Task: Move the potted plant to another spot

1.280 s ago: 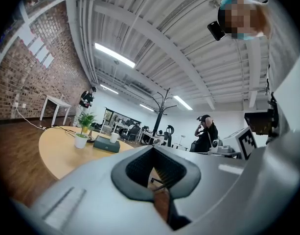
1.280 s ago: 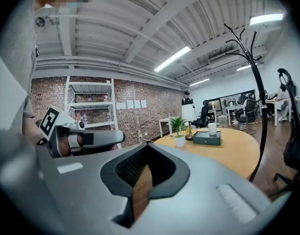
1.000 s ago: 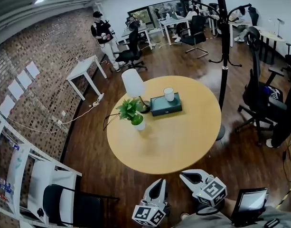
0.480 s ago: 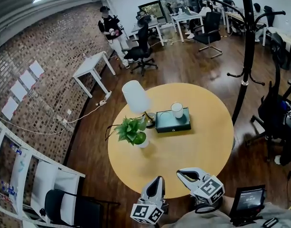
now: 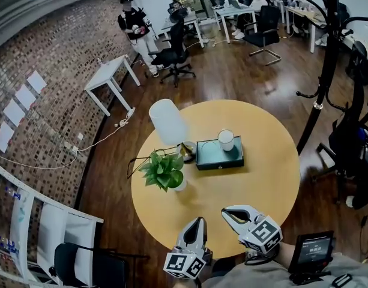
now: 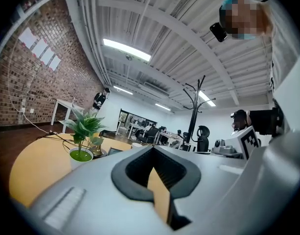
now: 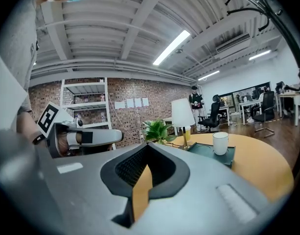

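No writing can be read; the paper sheets (image 5: 15, 111) on the brick wall (image 5: 57, 71) are too small.

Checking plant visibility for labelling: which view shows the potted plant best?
Head view: the whole potted plant, leaves and white pot, on the table by the lamp. Left gripper view shows it small, side-on; right gripper view only leaves, pot hidden.

Grey left tool (image 5: 199, 220), right tool (image 5: 225, 211), marker cubes (image 5: 187, 266)
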Demonstrator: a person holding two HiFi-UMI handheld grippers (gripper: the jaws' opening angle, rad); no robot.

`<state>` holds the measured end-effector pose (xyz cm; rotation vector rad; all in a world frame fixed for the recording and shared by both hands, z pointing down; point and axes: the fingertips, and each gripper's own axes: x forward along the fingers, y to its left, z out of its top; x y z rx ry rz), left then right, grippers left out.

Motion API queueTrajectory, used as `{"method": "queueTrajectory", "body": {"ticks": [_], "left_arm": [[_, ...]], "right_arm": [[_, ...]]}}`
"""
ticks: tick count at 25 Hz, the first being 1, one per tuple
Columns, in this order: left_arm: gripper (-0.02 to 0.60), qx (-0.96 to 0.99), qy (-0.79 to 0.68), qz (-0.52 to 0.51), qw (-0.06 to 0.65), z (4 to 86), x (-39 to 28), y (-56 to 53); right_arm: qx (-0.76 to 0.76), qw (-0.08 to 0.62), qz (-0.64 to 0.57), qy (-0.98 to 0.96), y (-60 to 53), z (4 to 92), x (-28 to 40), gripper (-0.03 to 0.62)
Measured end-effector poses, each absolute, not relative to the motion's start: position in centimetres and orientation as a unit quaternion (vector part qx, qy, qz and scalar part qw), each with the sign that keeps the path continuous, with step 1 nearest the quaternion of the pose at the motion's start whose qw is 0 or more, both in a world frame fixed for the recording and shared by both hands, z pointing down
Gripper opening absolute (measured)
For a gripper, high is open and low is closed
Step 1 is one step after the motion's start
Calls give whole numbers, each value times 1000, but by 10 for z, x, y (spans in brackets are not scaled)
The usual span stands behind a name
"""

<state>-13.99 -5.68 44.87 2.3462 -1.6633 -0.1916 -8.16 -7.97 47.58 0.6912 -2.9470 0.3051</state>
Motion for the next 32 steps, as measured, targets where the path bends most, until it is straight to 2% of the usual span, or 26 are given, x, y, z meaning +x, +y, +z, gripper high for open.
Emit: {"method": "queueTrajectory", "body": {"ticks": [14, 18, 22, 32], "left_arm": [[3, 805, -572, -45, 150, 506, -203, -107], [3, 804, -572, -34, 161, 520, -254, -143], [3, 802, -566, -22, 190, 543, -312, -175], [3, 782, -568, -9, 257, 622, -338, -201]], "right_arm": [[247, 80, 104, -960, -140, 517, -137, 3], [249, 102, 106, -957, -170, 533, -190, 3], [252, 137, 125, -950, -197, 557, -250, 3], [251, 180, 173, -935, -216, 638, -274, 5]]}}
